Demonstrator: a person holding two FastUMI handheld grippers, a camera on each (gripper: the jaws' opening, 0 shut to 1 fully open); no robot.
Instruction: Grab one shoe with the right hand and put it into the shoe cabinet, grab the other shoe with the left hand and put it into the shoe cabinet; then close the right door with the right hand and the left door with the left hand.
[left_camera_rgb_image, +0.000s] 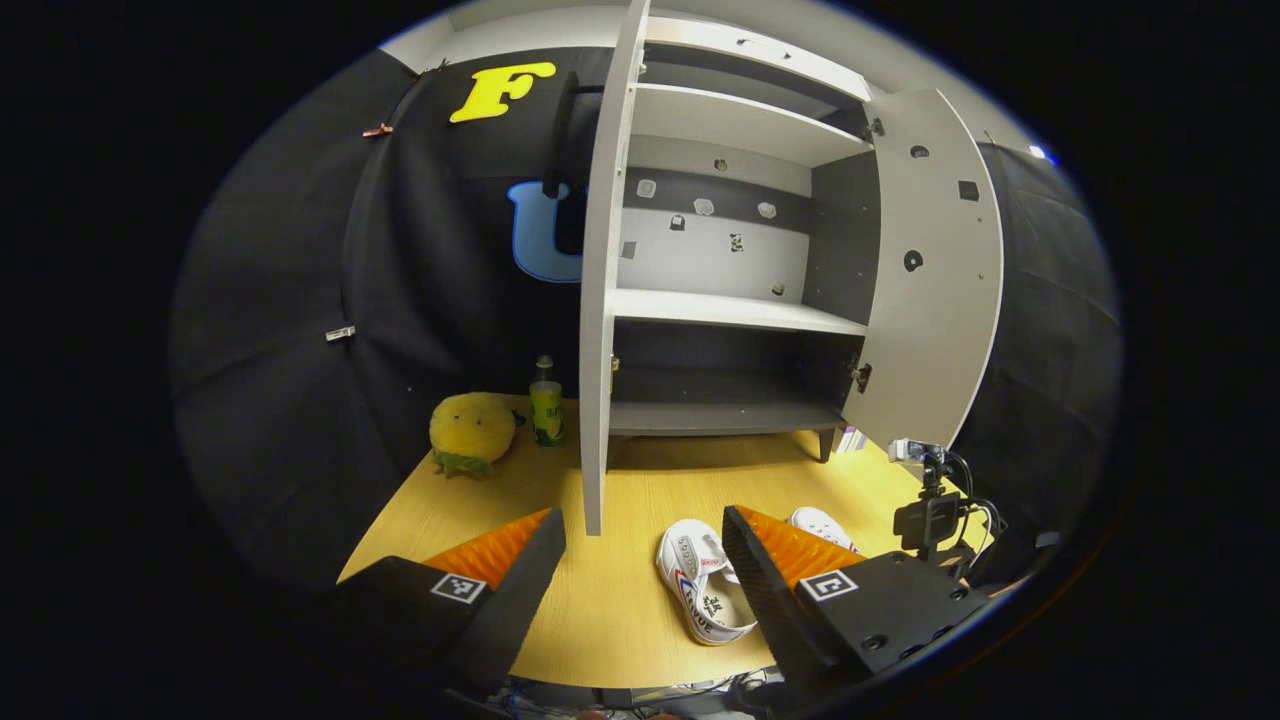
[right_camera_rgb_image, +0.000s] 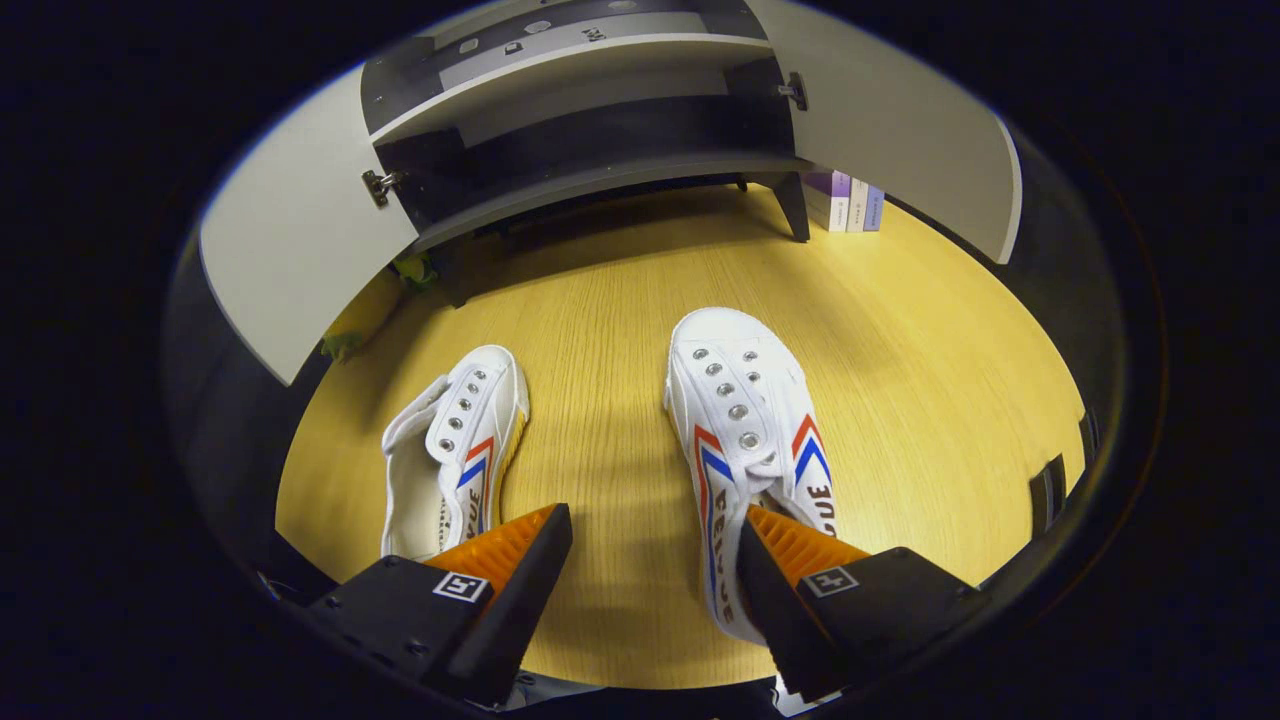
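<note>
Two white canvas shoes with red and blue stripes lie on the wooden table in front of the open shoe cabinet (right_camera_rgb_image: 600, 150). In the right gripper view, my right gripper (right_camera_rgb_image: 650, 535) is open low over the right-hand shoe (right_camera_rgb_image: 745, 420). Its right finger (right_camera_rgb_image: 800, 555) sits at that shoe's heel opening, and the shoe's near side wall lies between the fingers. The other shoe (right_camera_rgb_image: 455, 450) lies to the left, apart. In the left gripper view, my left gripper (left_camera_rgb_image: 645, 540) hangs open and empty above the table, one shoe (left_camera_rgb_image: 705, 595) just beyond its right finger.
Both cabinet doors stand open: the left door (left_camera_rgb_image: 597, 300) and the right door (left_camera_rgb_image: 930, 270). The shelves (left_camera_rgb_image: 730, 310) are bare. A yellow plush toy (left_camera_rgb_image: 470, 430) and a green bottle (left_camera_rgb_image: 546, 405) stand left of the cabinet. Books (right_camera_rgb_image: 845, 205) lean by its right leg.
</note>
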